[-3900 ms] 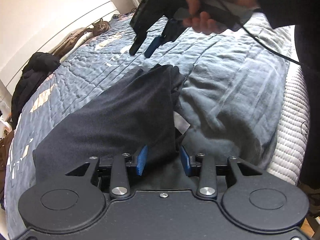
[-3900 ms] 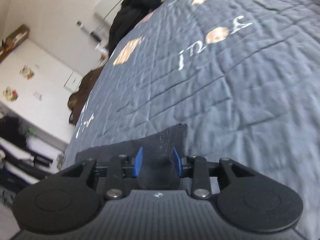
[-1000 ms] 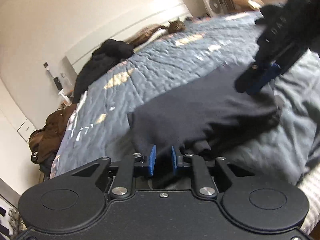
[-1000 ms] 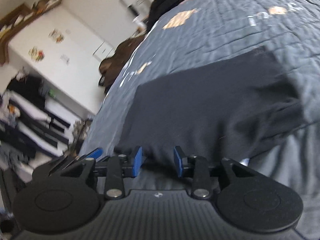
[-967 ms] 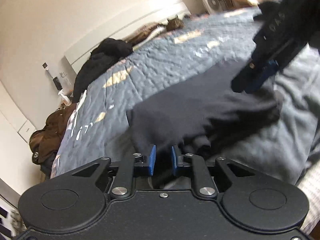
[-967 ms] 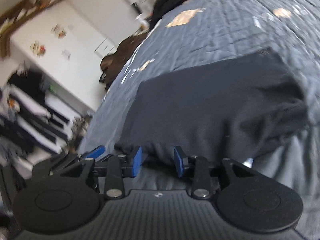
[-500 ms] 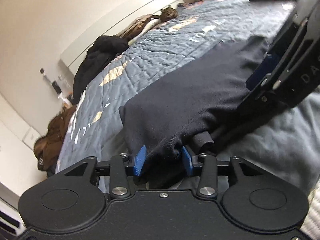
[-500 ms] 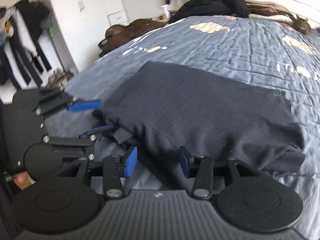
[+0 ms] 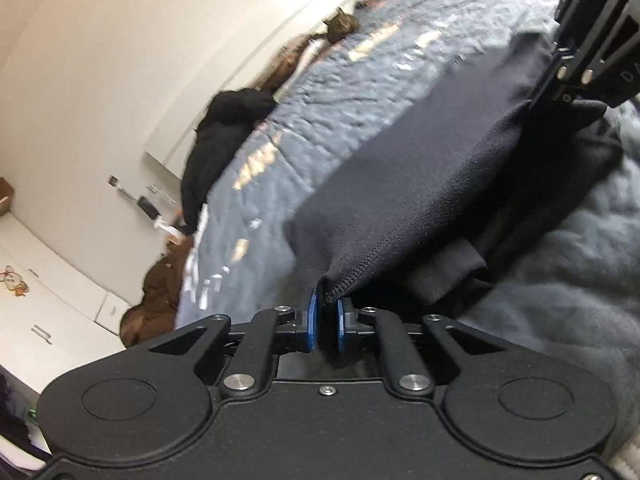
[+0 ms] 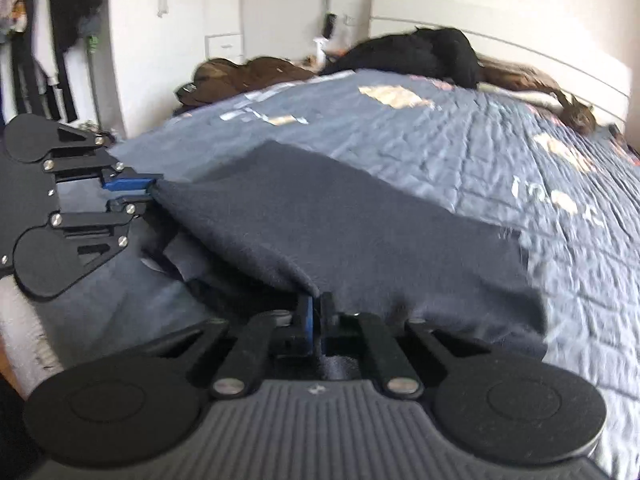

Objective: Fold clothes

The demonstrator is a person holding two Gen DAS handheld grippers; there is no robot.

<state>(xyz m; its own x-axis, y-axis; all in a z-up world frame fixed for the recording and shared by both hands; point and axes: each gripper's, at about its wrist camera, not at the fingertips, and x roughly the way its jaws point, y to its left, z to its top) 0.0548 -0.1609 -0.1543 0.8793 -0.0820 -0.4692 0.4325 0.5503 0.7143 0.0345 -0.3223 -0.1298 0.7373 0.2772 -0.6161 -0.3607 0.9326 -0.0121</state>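
Right wrist: dark navy garment folded, near hem lifted.

Dark garment's lower layers hidden beneath its raised top fold, quilt lettering blurred, unreadable

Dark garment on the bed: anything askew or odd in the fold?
Yes. A loose flap pokes out under the dark garment's near edge, between the left gripper and right gripper, both pinching that edge. The layers look uneven.
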